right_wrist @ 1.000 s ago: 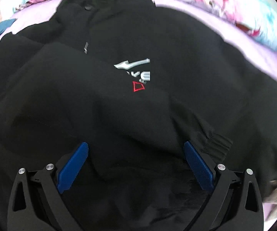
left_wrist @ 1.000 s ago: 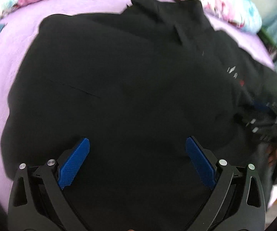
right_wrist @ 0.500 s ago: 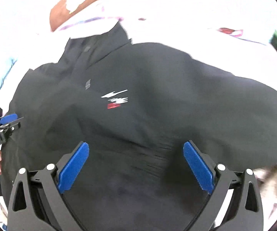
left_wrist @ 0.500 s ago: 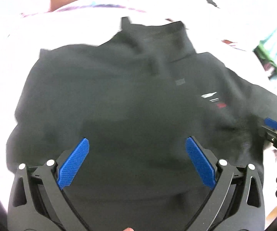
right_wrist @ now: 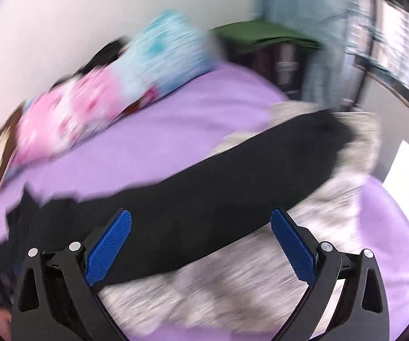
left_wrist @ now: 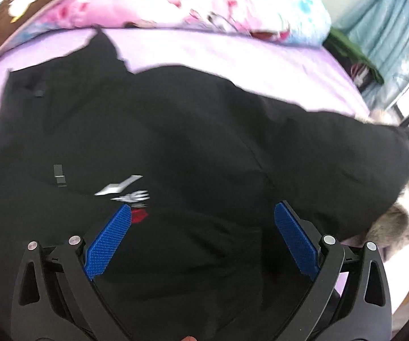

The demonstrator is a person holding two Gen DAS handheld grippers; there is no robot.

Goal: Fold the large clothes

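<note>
A large black jacket [left_wrist: 193, 130] lies spread on the purple bed sheet [left_wrist: 232, 54], chest up, with a silver and red logo [left_wrist: 125, 193] near my left gripper. My left gripper [left_wrist: 201, 221] hovers open over the jacket's chest, nothing between its blue pads [left_wrist: 107, 241]. In the blurred right wrist view, one black sleeve [right_wrist: 232, 199] stretches out to the right across the sheet [right_wrist: 153, 142] and a grey fuzzy cloth [right_wrist: 232, 289]. My right gripper [right_wrist: 201, 227] is open above that sleeve, holding nothing.
A pink and blue floral pillow [left_wrist: 204, 2] lies along the bed's far edge. The grey fuzzy cloth [left_wrist: 391, 227] sticks out under the jacket's right sleeve. Something dark green [right_wrist: 264, 35], a light blue curtain [left_wrist: 388, 37] and a window [right_wrist: 397, 37] are beyond the bed at right.
Both grippers have swung to the right, staying open. The left view went from the jacket's left half to its logo and right sleeve; the right view left the chest for the outstretched sleeve.
</note>
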